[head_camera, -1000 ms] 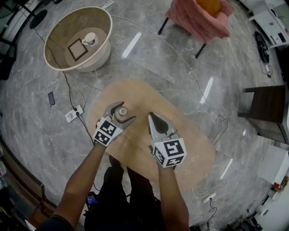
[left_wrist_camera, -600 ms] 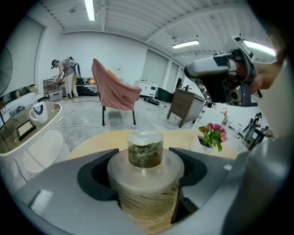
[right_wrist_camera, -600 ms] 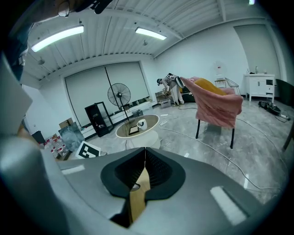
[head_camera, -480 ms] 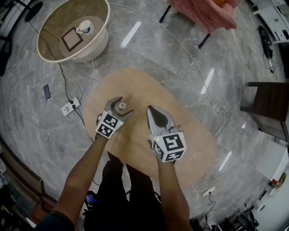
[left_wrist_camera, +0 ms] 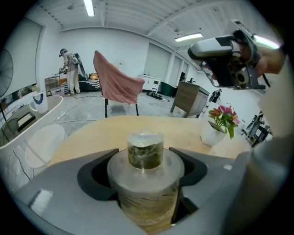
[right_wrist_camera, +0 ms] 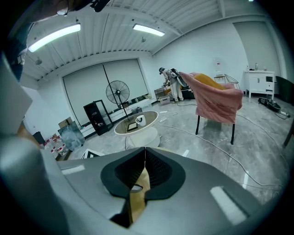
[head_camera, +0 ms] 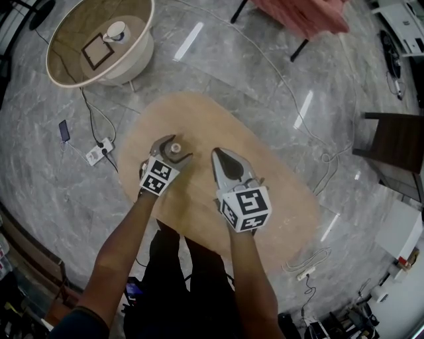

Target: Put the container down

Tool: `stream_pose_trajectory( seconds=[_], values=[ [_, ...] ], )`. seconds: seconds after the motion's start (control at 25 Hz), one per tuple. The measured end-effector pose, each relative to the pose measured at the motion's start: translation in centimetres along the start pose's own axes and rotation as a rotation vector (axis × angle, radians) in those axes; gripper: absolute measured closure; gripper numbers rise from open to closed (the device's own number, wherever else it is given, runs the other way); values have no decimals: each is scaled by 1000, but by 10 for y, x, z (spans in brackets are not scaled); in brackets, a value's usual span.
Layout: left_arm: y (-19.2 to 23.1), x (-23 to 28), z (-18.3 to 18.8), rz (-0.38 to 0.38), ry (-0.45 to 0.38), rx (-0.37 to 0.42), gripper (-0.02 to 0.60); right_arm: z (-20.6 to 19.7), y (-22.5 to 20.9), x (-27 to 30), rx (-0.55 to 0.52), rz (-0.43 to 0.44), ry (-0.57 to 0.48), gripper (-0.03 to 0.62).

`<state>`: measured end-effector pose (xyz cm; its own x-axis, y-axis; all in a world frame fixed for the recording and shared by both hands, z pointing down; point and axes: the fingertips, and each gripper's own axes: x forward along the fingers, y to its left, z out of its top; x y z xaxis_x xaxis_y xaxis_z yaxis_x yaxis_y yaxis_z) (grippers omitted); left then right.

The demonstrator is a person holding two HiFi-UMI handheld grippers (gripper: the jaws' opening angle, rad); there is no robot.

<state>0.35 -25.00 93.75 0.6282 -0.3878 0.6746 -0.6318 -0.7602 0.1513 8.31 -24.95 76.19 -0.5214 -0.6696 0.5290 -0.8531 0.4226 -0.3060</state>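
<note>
A clear round container with a wide lid and a small knob stands upright between the jaws of my left gripper, over the near left part of the oval wooden table. In the left gripper view both jaws press the sides of the container, so my left gripper is shut on it. I cannot tell whether its base touches the table. My right gripper hovers to the right of it, shut and empty. In its own view my right gripper has its jaws meeting at the tip.
A white pot of pink flowers stands on the table's far right side. On the floor beyond are a round white side table with a mug, a pink-draped chair, a power strip and a dark cabinet.
The head view has shifted a little. My left gripper still holds the container at much the same place on the table. My right gripper has stayed shut beside it.
</note>
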Motion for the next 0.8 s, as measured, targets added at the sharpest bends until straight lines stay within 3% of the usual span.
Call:
stream_pose_trajectory(
  seconds=[0.32, 0.52, 0.8],
  values=[
    [-4, 1, -18, -6, 36, 17, 213, 6, 6, -2, 5, -3, 2, 583],
    [-6, -12, -4, -16, 13, 40, 215, 19, 14, -7, 0, 2, -7, 582],
    [-11, -67, 66, -11, -91, 85, 230, 50, 36, -24, -29, 13, -8, 583]
  ],
)
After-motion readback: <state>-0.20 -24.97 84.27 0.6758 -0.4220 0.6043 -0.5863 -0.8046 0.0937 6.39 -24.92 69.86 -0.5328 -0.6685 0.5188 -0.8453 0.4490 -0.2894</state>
